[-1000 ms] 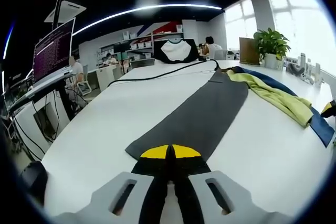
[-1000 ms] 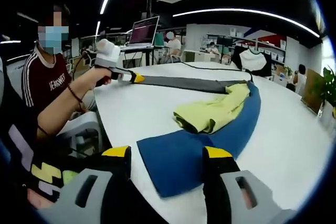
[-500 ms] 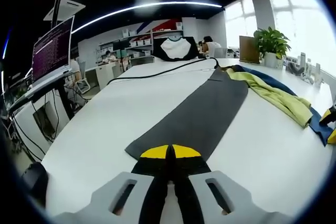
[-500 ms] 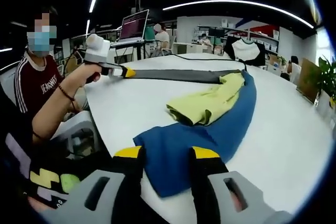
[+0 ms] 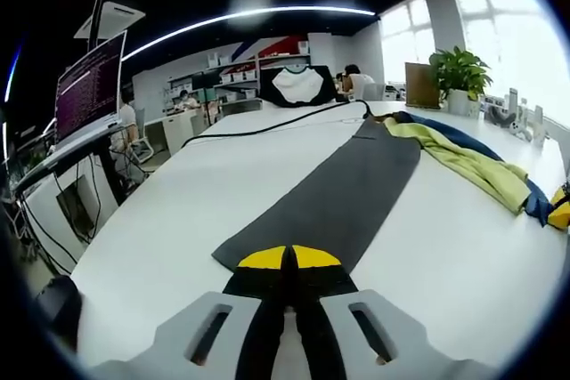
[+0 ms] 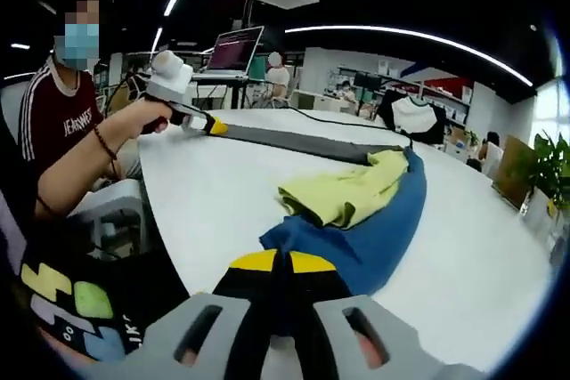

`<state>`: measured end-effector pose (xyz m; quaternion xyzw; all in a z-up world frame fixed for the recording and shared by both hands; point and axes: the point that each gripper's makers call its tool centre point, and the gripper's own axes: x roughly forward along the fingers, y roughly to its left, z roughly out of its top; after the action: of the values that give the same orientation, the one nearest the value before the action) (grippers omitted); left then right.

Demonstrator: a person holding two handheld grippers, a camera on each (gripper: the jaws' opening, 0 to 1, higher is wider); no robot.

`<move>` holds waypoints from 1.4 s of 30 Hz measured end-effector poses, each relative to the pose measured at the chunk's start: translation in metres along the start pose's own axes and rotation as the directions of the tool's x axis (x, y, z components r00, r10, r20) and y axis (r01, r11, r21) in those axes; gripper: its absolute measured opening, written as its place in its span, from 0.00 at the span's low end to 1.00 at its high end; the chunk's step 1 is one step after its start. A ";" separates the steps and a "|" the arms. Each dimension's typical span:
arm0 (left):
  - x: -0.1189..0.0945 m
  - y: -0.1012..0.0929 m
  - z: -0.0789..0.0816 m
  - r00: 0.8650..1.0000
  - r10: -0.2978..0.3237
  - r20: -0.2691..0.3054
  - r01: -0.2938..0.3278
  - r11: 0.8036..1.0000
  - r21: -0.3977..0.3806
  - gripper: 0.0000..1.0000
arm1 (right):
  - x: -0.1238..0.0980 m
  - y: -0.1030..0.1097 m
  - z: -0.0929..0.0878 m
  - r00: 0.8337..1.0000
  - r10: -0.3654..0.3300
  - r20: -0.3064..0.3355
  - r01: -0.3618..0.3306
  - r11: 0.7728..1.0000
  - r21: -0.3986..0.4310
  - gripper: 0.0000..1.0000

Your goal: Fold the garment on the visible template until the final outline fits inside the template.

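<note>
The white table [image 5: 178,193] lies bare and open left of the grey template [image 5: 338,193]. Right of it, the crumpled garment [image 6: 356,202] takes up the surface. A black cable [image 5: 276,126] crosses the far end, with a potted plant [image 5: 459,77] beyond.

Left gripper [image 5: 287,260]: jaws closed together, yellow tips meeting, pinched on the near edge of the dark grey cloth [image 5: 343,189]. Seen from the right gripper view, it is held low over the table's left side by the person's hand [image 6: 151,116], forearm extended from the left, a bead bracelet at the wrist.

Right gripper [image 6: 283,264]: jaws closed, yellow tips touching, clamped on the near corner of the blue garment [image 6: 378,220].
</note>
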<state>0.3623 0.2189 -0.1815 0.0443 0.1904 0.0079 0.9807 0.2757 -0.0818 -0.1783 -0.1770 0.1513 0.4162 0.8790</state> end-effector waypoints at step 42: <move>0.001 0.002 0.002 1.000 -0.005 -0.003 0.005 1.000 0.028 0.00 | -0.055 -0.083 0.078 0.988 -0.079 0.131 0.080 0.997 -0.002 0.00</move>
<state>0.3634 0.2207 -0.1799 0.0576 0.1922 0.0026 0.9797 0.3168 -0.1340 -0.0706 -0.1584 0.0844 0.3919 0.9023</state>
